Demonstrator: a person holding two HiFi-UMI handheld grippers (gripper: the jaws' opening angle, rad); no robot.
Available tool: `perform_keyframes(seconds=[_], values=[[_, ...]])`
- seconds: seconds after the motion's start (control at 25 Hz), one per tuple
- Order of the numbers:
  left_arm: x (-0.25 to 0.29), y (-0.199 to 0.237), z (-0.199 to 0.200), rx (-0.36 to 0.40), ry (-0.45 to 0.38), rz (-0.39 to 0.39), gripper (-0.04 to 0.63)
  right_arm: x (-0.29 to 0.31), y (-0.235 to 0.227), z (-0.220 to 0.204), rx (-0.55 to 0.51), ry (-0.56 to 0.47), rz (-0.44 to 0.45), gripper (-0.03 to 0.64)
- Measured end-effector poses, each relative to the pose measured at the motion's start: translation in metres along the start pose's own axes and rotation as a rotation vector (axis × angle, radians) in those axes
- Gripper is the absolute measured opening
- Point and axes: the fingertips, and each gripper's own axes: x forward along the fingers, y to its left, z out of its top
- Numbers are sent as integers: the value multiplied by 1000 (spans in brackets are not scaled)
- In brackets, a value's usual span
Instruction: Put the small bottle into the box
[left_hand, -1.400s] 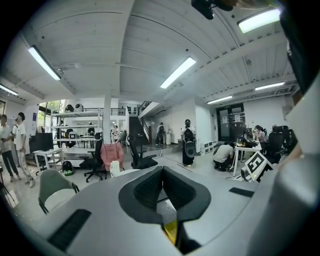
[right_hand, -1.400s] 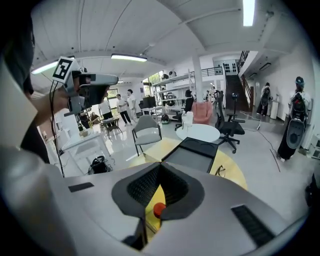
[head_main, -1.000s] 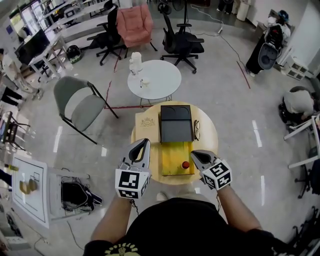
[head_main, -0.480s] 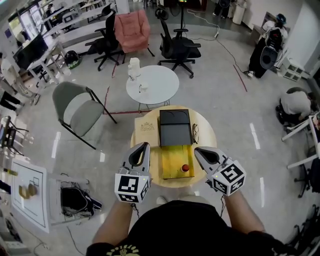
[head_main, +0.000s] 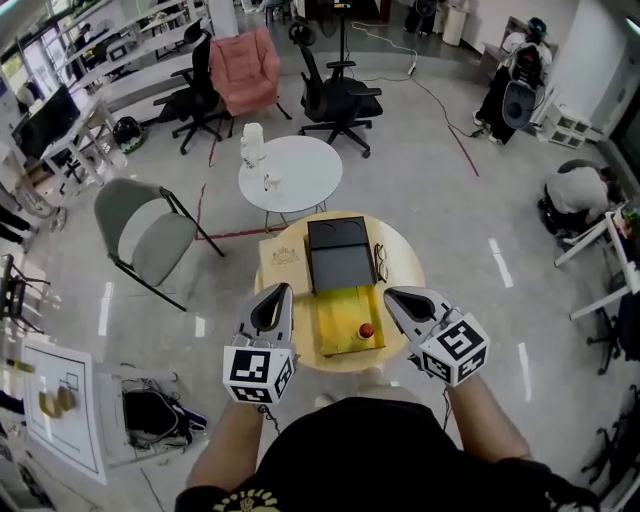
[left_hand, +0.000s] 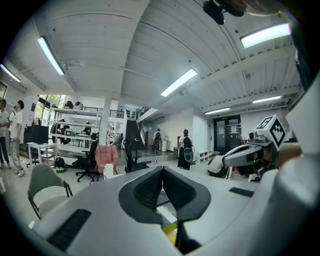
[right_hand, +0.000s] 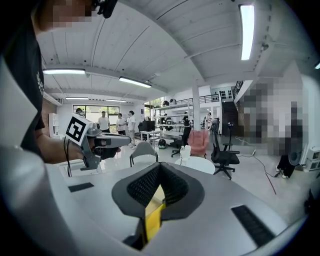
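Note:
On the round wooden table (head_main: 405, 262) a small bottle with a red top (head_main: 366, 330) stands on a yellow board (head_main: 340, 312). Just behind the board lies the black box (head_main: 344, 262), seen as two dark panels. My left gripper (head_main: 280, 289) is held over the table's near left edge, shut and empty; in its own view the jaws (left_hand: 162, 170) meet with nothing between them. Right of the bottle and clear of it, my right gripper (head_main: 391, 295) is shut and empty too. In the right gripper view the jaws (right_hand: 160, 168) meet over the yellow board (right_hand: 153, 219).
A pair of glasses (head_main: 379, 262) lies right of the box, a pale card (head_main: 285, 254) left of it. Beyond stand a white round table (head_main: 300, 175) bearing a white jug (head_main: 253, 145), a grey folding chair (head_main: 140, 230) and office chairs. A person crouches at far right (head_main: 575, 190).
My right gripper has swung a little outward to the right, away from the bottle. The left gripper has barely moved. The head view has shifted slightly, so the table sits a little further left.

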Motion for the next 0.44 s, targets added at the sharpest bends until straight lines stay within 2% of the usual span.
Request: perform_keyframes(seconds=[0.24, 0.44], values=[[-3, -17, -12, 38, 28, -57, 20, -11, 10, -4, -8, 9, -29, 14], [-10, -31, -12, 41, 27, -91, 19, -22, 19, -7, 6, 12, -43, 14]])
